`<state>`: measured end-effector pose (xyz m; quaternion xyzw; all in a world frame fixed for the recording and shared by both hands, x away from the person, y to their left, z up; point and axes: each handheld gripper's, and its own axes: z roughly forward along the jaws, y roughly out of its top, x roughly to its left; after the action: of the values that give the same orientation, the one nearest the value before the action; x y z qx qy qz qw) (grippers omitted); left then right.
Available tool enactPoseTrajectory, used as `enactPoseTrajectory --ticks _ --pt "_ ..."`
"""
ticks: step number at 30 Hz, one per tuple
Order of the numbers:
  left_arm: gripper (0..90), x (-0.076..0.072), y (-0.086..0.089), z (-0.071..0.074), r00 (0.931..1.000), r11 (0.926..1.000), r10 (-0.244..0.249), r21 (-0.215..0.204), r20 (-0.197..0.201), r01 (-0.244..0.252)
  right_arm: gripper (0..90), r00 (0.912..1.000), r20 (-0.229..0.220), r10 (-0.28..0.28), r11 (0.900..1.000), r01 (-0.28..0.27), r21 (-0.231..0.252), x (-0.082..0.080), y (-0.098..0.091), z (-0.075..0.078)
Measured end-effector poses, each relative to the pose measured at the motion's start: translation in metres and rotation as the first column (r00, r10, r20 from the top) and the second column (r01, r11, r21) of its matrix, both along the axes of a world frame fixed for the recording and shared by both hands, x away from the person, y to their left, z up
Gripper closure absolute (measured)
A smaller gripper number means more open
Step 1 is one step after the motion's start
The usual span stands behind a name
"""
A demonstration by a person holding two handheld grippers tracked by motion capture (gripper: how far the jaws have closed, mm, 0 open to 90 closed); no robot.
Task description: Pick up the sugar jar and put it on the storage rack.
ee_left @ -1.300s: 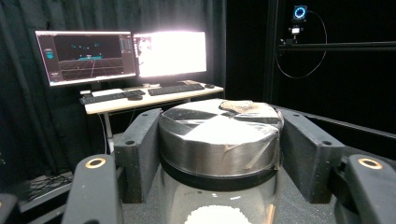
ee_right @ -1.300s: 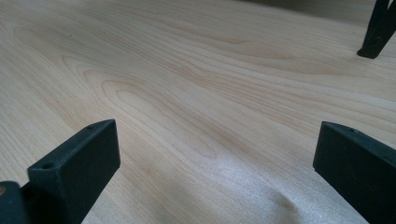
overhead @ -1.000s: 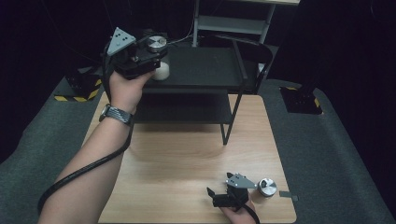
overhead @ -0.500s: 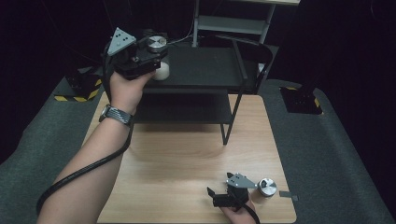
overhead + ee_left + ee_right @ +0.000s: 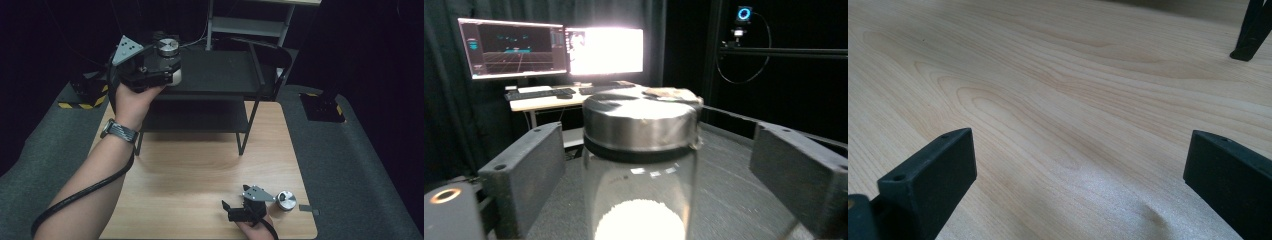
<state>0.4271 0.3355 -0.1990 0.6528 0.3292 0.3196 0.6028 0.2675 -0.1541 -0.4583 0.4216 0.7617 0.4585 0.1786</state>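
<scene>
A glass jar [image 5: 640,165] with a steel lid and white contents stands on the top shelf of a black rack [image 5: 220,75]. Its white base [image 5: 176,77] peeks out beside my left gripper [image 5: 167,70]. The left jaws have just been opening. The jar sits between the left fingers [image 5: 524,170], with a gap on each side, so the left gripper is open around it. My right gripper [image 5: 227,211] rests low over the wooden table [image 5: 200,165] at the front right. Its jaws are open with bare wood between them [image 5: 1080,165].
The rack has a lower shelf [image 5: 200,115] and thin legs [image 5: 240,150] on the table's far half. A rack foot [image 5: 1248,50] lies ahead of the right gripper. Grey matting [image 5: 350,165] surrounds the table. Lit monitors [image 5: 554,50] on a desk stand beyond the jar.
</scene>
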Motion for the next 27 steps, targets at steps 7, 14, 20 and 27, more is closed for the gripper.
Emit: enactPoseTrajectory --ticks 7,14,20,27 --pt "0.4 -0.010 0.010 -0.008 0.9993 0.9993 -0.036 0.011 0.002 0.036 0.3 1.0000 -0.003 0.000 1.0000 0.000 -0.004 0.000 0.001 0.001" --pt "0.2 -0.021 0.019 -0.017 0.9972 0.9970 -0.074 0.021 0.007 0.074 0.3 1.0000 0.002 0.002 1.0000 -0.002 -0.009 0.000 0.001 0.001" --pt "0.2 -0.029 0.028 -0.033 0.9951 0.9950 -0.099 0.015 0.000 0.099 0.4 1.0000 0.001 0.005 0.9999 -0.005 -0.012 0.000 0.002 0.001" --pt "0.2 -0.040 0.034 -0.049 0.9938 0.9931 -0.111 0.037 -0.013 0.111 0.4 1.0000 0.004 0.006 0.9999 -0.006 -0.014 0.000 0.002 0.001"
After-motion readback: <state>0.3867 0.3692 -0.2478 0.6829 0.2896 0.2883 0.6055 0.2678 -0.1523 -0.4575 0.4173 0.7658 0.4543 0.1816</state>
